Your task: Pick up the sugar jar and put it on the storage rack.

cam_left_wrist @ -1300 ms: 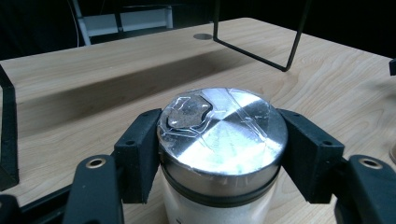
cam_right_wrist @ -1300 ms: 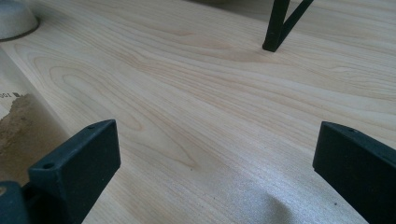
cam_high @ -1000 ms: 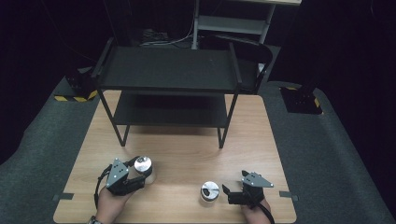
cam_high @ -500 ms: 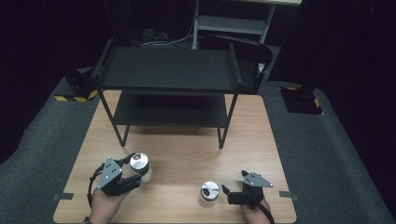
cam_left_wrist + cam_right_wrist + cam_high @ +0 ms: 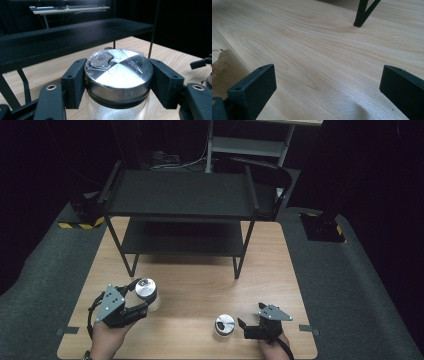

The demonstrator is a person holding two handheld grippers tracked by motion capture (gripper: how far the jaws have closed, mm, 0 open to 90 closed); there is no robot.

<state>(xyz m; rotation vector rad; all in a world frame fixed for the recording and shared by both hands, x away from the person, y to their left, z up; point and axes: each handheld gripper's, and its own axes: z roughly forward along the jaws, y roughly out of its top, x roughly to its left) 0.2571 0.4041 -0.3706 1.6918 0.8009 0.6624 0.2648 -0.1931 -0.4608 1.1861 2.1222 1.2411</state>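
Jar [image 5: 147, 292] with metal lid sits near the table's front left, clamped just under the lid in your left gripper [image 5: 134, 301], jaws tight on both sides. Bare wood lies between it and the shelf rack [image 5: 180, 195] behind. Your right gripper [image 5: 243, 326], jaws wide with nothing between, sits just beside the second jar [image 5: 224, 324] near the front edge [image 5: 190, 357].

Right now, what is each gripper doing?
Left gripper: closed on the jar, fingers clamping its metal lid.
Right gripper: open, nothing between its fingers.
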